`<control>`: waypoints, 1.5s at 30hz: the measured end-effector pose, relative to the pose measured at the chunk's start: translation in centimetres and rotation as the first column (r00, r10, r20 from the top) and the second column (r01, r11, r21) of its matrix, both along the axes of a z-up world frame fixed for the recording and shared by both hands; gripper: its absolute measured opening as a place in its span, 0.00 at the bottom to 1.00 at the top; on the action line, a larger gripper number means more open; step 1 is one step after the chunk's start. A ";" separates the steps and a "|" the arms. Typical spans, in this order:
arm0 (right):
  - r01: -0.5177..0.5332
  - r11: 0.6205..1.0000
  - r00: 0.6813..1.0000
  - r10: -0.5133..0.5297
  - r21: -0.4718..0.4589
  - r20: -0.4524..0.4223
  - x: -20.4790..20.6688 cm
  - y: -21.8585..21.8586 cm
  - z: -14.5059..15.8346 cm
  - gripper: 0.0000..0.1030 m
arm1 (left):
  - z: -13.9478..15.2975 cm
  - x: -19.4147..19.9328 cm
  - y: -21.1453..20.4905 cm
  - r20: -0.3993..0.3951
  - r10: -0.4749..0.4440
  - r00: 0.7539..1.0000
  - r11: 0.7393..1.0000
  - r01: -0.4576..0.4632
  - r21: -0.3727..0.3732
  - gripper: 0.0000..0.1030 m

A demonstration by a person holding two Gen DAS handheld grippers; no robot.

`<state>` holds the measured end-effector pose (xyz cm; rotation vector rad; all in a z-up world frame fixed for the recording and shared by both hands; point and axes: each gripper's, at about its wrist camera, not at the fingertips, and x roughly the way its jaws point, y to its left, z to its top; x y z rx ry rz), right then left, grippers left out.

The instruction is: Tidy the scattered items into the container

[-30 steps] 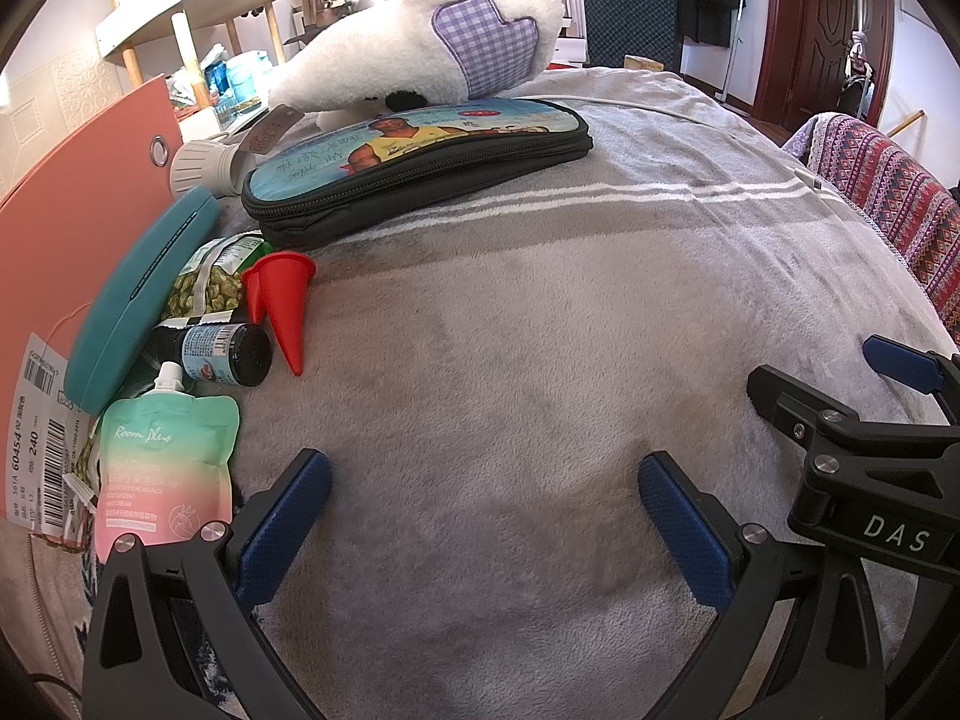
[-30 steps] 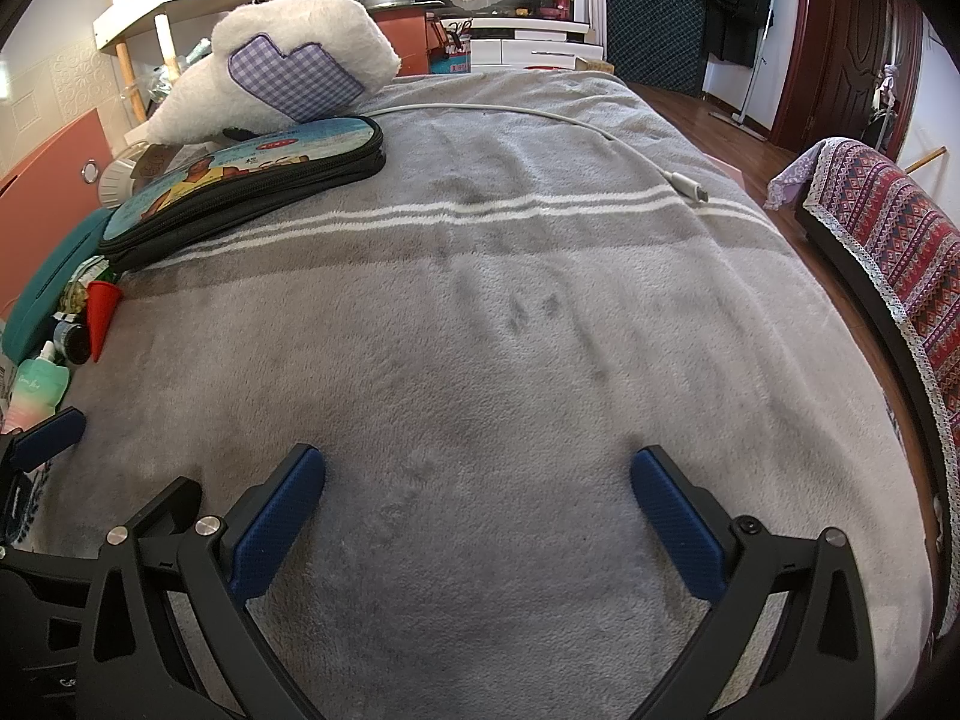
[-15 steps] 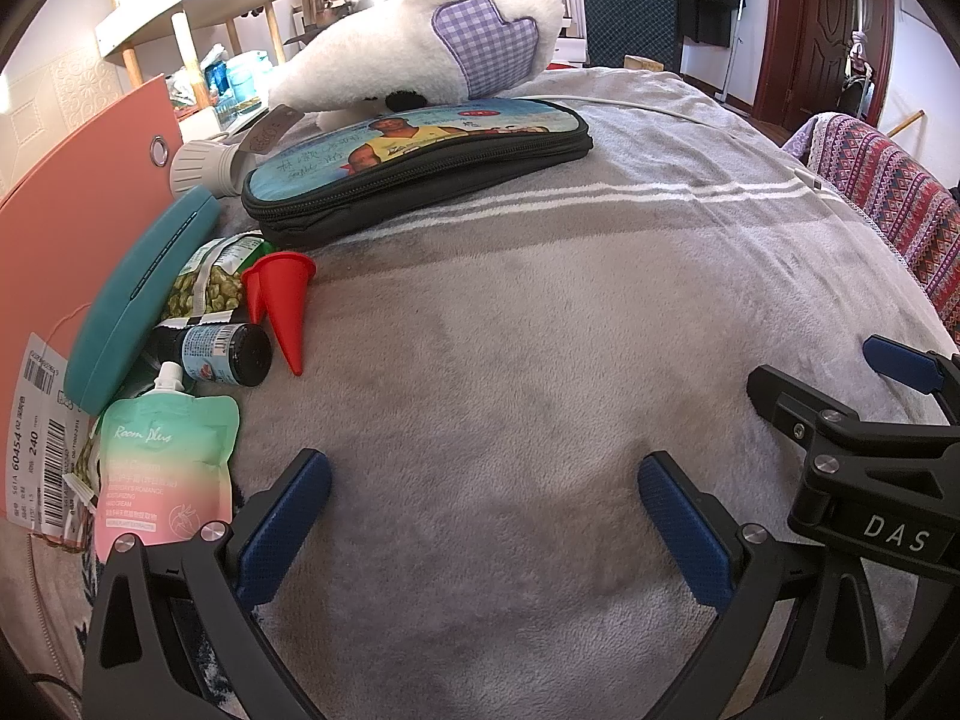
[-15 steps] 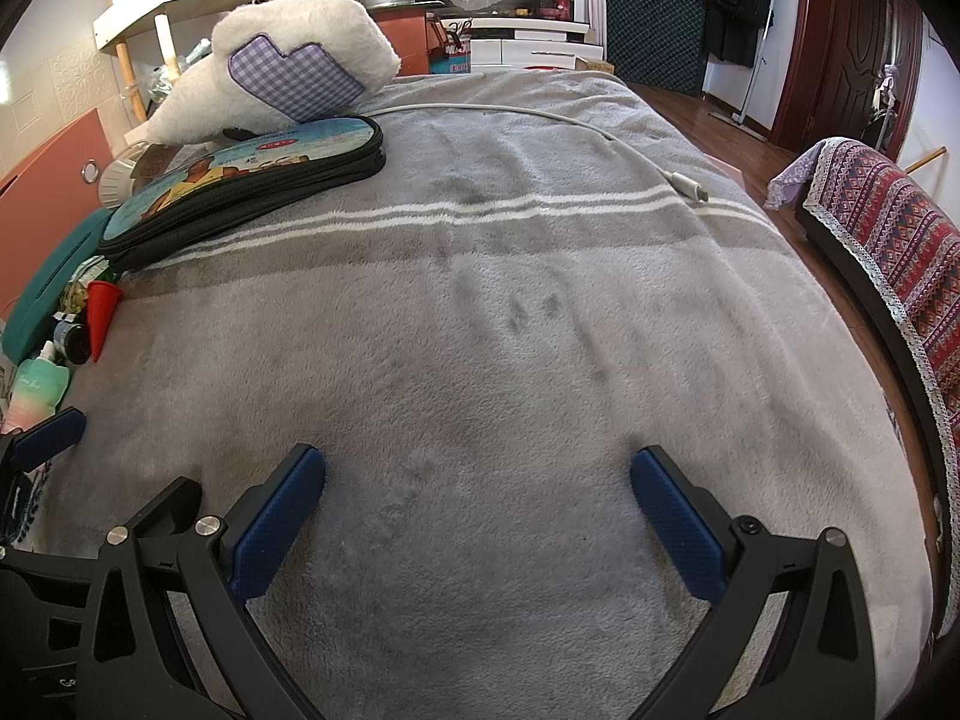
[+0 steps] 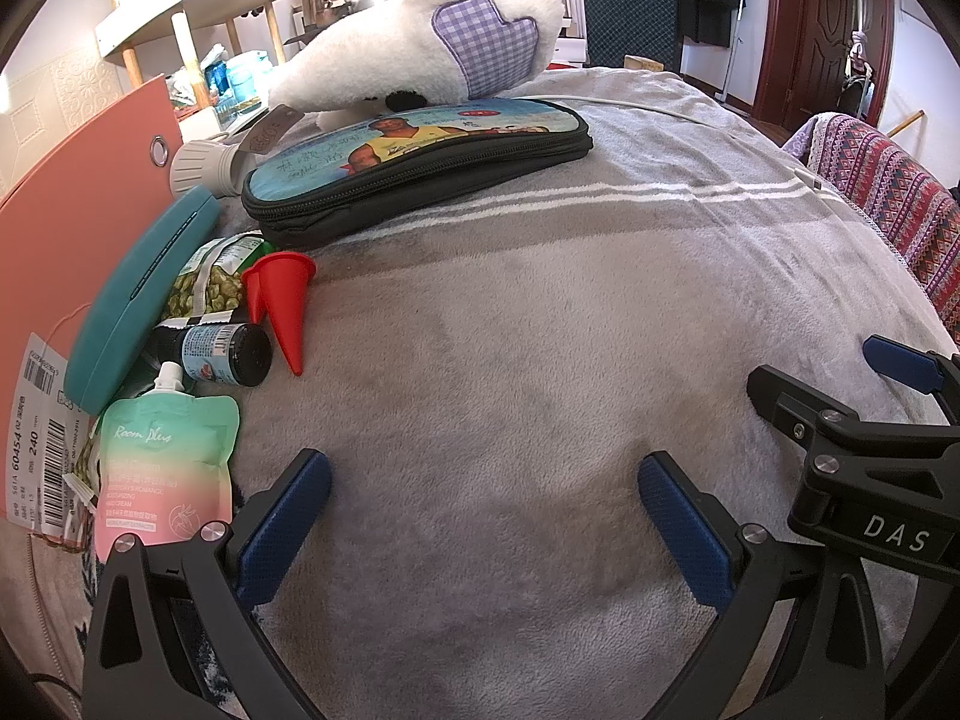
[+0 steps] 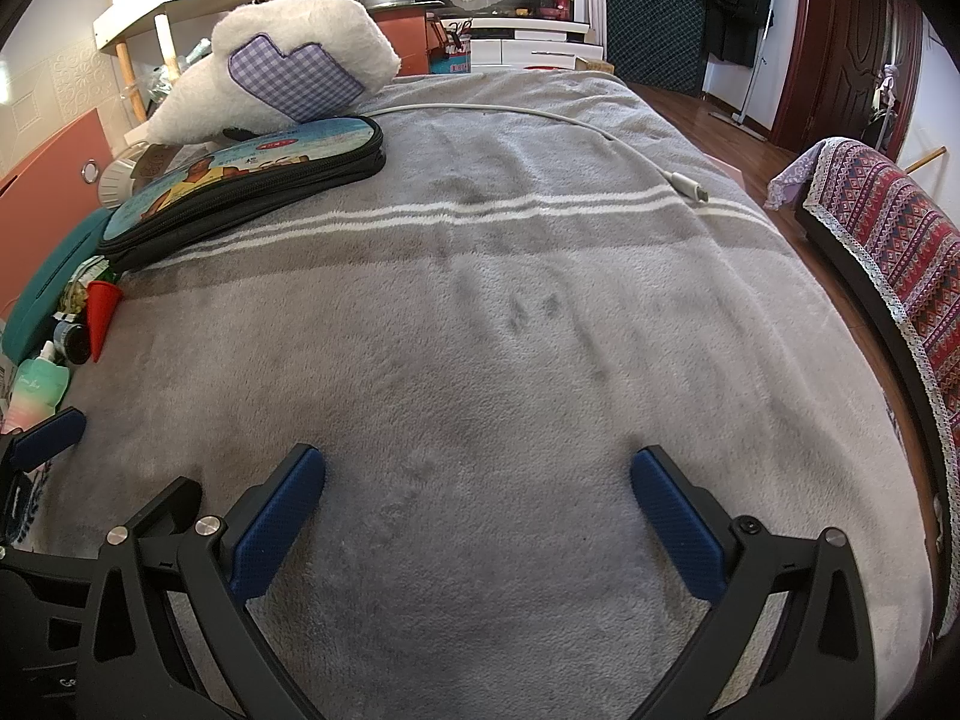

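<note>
Scattered items lie at the left of a grey blanket (image 5: 510, 330): a red cone (image 5: 285, 300), a dark bottle (image 5: 225, 354), a green-pink pouch (image 5: 162, 468), a green snack bag (image 5: 210, 282), a teal case (image 5: 138, 306) and a printed zip pouch (image 5: 414, 162). My left gripper (image 5: 483, 516) is open and empty, low over the blanket to the right of these items. My right gripper (image 6: 477, 510) is open and empty further right; it shows in the left wrist view (image 5: 852, 438). The cone (image 6: 101, 312) and zip pouch (image 6: 240, 186) also show at far left in the right wrist view.
A white plush pillow (image 5: 432, 48) rests behind the zip pouch. A pink board (image 5: 54, 240) stands at the left edge. A white cable (image 6: 600, 132) crosses the far blanket. A patterned cloth (image 6: 888, 222) drapes furniture on the right. Shelves stand behind.
</note>
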<state>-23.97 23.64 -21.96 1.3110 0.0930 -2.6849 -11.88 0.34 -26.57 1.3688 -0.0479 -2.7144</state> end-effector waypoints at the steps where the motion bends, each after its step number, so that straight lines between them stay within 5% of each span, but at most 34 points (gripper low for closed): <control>1: 0.000 1.000 1.000 0.000 0.000 0.000 0.0 0.0 0.2 1.00 | 0.0 0.0 0.0 0.000 0.000 1.000 1.000 0.000 0.000 1.00; 45: -0.003 1.000 1.000 0.003 0.000 0.000 -0.1 0.1 0.0 1.00 | -0.3 -0.5 0.5 -0.001 0.004 1.000 1.000 -0.004 -0.001 1.00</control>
